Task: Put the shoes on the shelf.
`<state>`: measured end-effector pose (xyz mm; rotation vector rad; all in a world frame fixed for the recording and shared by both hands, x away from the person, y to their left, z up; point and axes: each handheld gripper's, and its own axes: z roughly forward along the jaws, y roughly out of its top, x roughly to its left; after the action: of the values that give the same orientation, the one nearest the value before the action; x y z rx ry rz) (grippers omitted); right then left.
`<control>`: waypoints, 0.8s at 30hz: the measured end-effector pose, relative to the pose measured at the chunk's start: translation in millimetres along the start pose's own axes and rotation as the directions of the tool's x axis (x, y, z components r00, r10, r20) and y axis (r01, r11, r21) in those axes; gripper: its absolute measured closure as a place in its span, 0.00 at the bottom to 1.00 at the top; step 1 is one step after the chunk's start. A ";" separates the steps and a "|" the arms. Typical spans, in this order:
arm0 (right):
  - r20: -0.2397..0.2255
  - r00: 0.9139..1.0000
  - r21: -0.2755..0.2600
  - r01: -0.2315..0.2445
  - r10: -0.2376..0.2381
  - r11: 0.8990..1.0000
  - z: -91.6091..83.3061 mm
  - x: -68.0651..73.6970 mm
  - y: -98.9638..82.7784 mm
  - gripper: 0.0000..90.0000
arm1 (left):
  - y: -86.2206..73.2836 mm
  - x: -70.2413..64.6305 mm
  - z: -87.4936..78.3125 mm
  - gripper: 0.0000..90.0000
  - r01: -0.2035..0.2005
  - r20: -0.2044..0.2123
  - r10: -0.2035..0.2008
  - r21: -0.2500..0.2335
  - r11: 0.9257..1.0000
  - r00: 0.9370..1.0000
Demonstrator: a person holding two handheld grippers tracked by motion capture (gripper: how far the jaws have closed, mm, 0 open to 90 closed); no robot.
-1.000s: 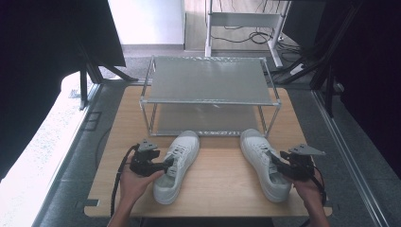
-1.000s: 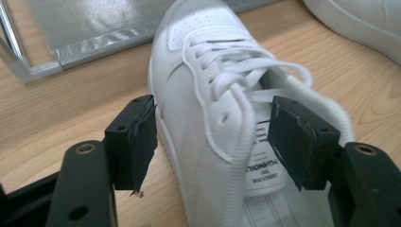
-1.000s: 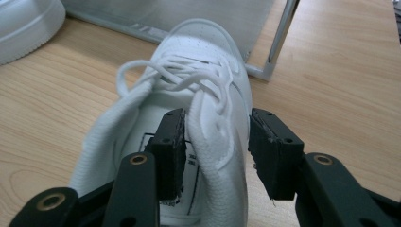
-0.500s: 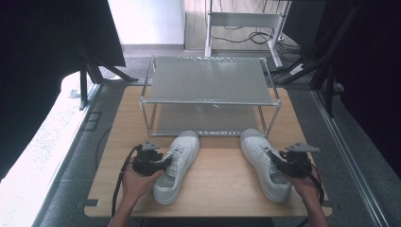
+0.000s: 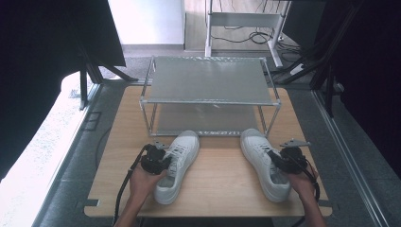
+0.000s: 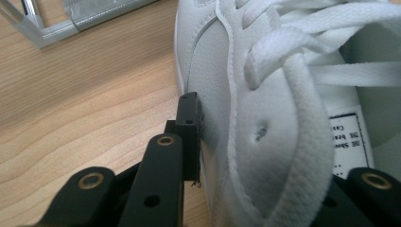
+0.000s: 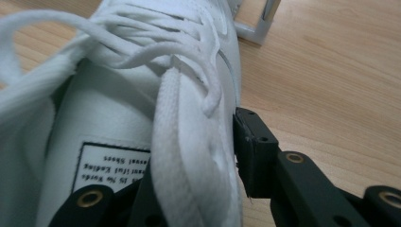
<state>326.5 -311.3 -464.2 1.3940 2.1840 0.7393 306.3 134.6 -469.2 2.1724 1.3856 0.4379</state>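
The left gripper [image 5: 158, 161] has been closing and clamps the left white leather lace-up sneaker's [image 5: 176, 163] side wall; the right gripper [image 5: 283, 161] likewise clamps the right white sneaker [image 5: 260, 161], both near the wooden tabletop's [image 5: 217, 184] front edge.

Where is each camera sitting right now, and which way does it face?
High view: above the table's near edge, facing forward and down on the metal rack; forearms and hands show.
Left gripper view: on the left tongs, facing the left sneaker.
Right gripper view: on the right tongs, facing the right sneaker.
Shared: all three show sneakers and rack.
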 end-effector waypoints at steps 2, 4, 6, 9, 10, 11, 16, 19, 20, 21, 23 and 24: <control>0.007 1.000 0.013 0.005 -0.005 1.000 1.6 0.2 0.9 0.84 | -0.4 0.3 -0.1 0.86 0.005 -0.001 -0.005 -0.004 1.000 1.000; 0.012 1.000 0.025 0.005 -0.005 1.000 2.6 0.4 1.6 0.86 | -0.8 0.0 -0.1 0.87 0.008 -0.004 -0.008 -0.007 1.000 1.000; 0.017 1.000 0.036 -0.001 0.000 0.999 3.9 -0.4 2.0 0.89 | -1.4 0.2 -0.2 0.88 0.012 -0.006 -0.012 -0.013 1.000 1.000; 0.017 1.000 0.040 -0.009 0.009 0.999 4.4 -1.8 1.9 0.92 | -2.4 2.2 -0.3 0.89 0.032 0.007 -0.032 -0.024 0.999 0.999; 0.018 1.000 0.040 -0.010 0.010 0.999 4.5 -1.9 1.8 0.93 | -2.7 2.8 -0.4 0.89 0.035 0.011 -0.035 -0.026 0.999 0.999; 0.018 1.000 0.039 -0.011 0.010 0.999 4.5 -2.1 1.8 0.93 | -3.1 3.6 -0.4 0.89 0.042 0.017 -0.041 -0.030 0.999 0.999; 0.010 1.000 0.030 -0.025 0.024 0.999 4.3 -4.4 0.6 0.95 | -4.7 6.4 -0.9 0.89 0.066 0.037 -0.065 -0.043 0.997 0.997; -0.009 0.999 0.023 -0.040 0.040 0.999 4.0 -7.7 -0.4 0.95 | -5.1 6.9 -1.1 0.89 0.070 0.042 -0.067 -0.052 0.996 0.997; -0.014 0.999 0.021 -0.045 0.046 0.999 4.0 -8.5 -0.8 0.95 | -5.2 7.5 -1.4 0.90 0.070 0.043 -0.067 -0.053 0.996 0.997; -0.019 0.998 0.017 -0.052 0.052 0.998 3.9 -9.6 -1.3 0.95 | -5.2 8.3 -1.8 0.90 0.072 0.048 -0.069 -0.057 0.996 0.996; -0.028 0.997 0.012 -0.065 0.065 0.998 3.7 -11.3 -2.2 0.96 | -5.5 10.3 -2.6 0.90 0.083 0.065 -0.079 -0.069 0.994 0.995; -0.032 0.997 0.011 -0.069 0.069 0.998 3.6 -12.0 -2.4 0.96 | -5.6 11.4 -3.3 0.90 0.090 0.076 -0.084 -0.077 0.993 0.994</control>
<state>331.8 -322.5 -467.5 1.4787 2.1764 0.7824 305.3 147.7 -469.9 2.0354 1.3928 0.3718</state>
